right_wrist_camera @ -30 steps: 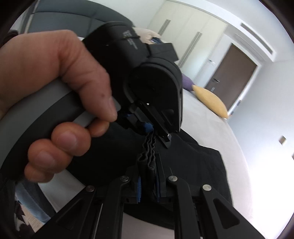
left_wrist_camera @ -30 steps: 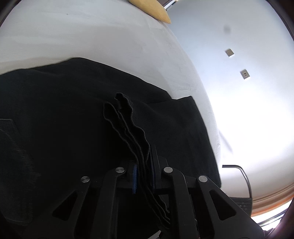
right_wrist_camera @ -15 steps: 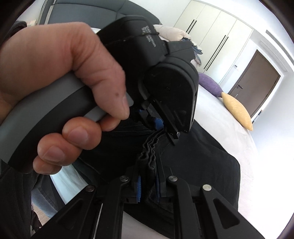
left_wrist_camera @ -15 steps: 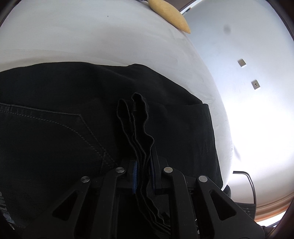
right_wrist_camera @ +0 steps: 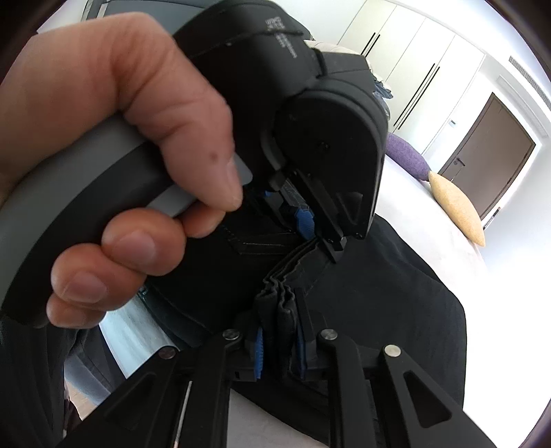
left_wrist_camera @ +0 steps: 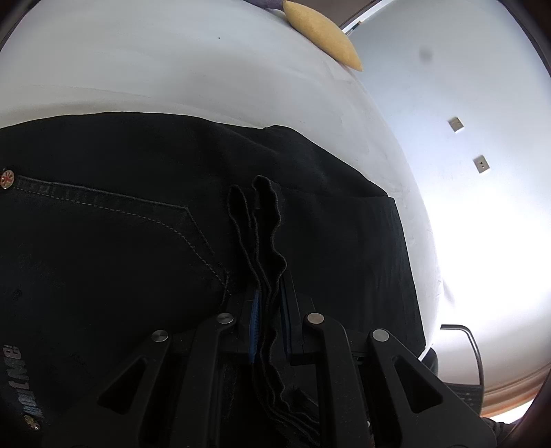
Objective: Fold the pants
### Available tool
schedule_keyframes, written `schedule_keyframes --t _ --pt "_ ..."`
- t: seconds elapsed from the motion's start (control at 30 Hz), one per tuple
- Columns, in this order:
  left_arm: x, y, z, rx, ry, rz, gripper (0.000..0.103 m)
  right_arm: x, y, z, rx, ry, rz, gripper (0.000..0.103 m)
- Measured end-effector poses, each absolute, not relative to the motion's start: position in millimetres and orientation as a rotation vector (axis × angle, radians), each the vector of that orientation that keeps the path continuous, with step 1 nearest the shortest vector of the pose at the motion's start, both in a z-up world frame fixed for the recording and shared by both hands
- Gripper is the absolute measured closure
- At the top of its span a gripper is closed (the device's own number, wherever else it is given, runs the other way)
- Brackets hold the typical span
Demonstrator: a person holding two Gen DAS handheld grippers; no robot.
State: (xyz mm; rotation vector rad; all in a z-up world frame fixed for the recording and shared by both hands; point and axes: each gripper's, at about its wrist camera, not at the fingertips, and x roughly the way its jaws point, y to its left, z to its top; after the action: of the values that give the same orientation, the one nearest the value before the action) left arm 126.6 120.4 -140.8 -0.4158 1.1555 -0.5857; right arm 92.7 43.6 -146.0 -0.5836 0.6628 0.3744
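Observation:
Black jeans [left_wrist_camera: 120,241] lie on a white bed [left_wrist_camera: 172,62]; a stitched back pocket and a rivet show at the left. My left gripper [left_wrist_camera: 270,303] is shut on several bunched hem layers of the pants [left_wrist_camera: 261,234]. In the right wrist view my right gripper [right_wrist_camera: 279,339] is shut on the same bunched edge of the pants [right_wrist_camera: 378,303]. The left gripper [right_wrist_camera: 310,237], held in a hand, grips that edge just ahead of the right one.
A yellow pillow [left_wrist_camera: 323,24] lies at the far end of the bed, also in the right wrist view [right_wrist_camera: 458,210], next to a purple pillow [right_wrist_camera: 406,156]. White wardrobes [right_wrist_camera: 413,62] and a brown door [right_wrist_camera: 489,165] stand beyond. The bed's right edge [left_wrist_camera: 423,224] drops off.
Both grippers have carried the bunched hem over the pants toward the waist end; the back pocket and rivet have come into the left view.

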Motion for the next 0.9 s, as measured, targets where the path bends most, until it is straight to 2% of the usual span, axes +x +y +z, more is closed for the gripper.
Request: schedule_keyframes --t 0.1,0.13,0.23,0.27,0.4,0.47,0.53,0.63,0.73,0.9 --pt "123 121 -139 -0.397 1.147 -0.569 0.091 98 31 -148 -0.550 0.672 0.389 0.084" --pt "116 111 -141 -0.393 1.145 -0.562 0.091 99 27 -147 -0.532 0.678 0.404 0.078" --pt "104 111 -130 -0.360 1.132 -0.512 0.091 99 2 -136 -0.428 0.711 0.453 0.045" --pt "99 114 -123 -0.323 1.115 -0.472 0.091 98 -11 -130 -0.369 0.724 0.481 0.042" --pt "80 115 -100 -0.208 1.045 -0.357 0.091 96 -75 -105 -0.138 0.775 0.590 0.043" --pt "69 103 -85 -0.130 0.992 -0.346 0.091 110 -116 -99 0.022 0.823 0.636 0.061" --pt "58 79 -76 -0.041 0.951 -0.372 0.091 134 -164 -104 0.206 0.869 0.643 0.073" --pt "45 30 -82 0.160 0.948 -0.403 0.091 167 -219 -113 0.414 0.911 0.622 0.084" --pt "42 1 -115 0.293 1.023 -0.380 0.092 204 -270 -126 0.593 0.929 0.638 0.084" --pt "31 -5 -119 0.308 1.001 -0.350 0.092 259 -305 -155 0.728 1.010 0.594 0.084"
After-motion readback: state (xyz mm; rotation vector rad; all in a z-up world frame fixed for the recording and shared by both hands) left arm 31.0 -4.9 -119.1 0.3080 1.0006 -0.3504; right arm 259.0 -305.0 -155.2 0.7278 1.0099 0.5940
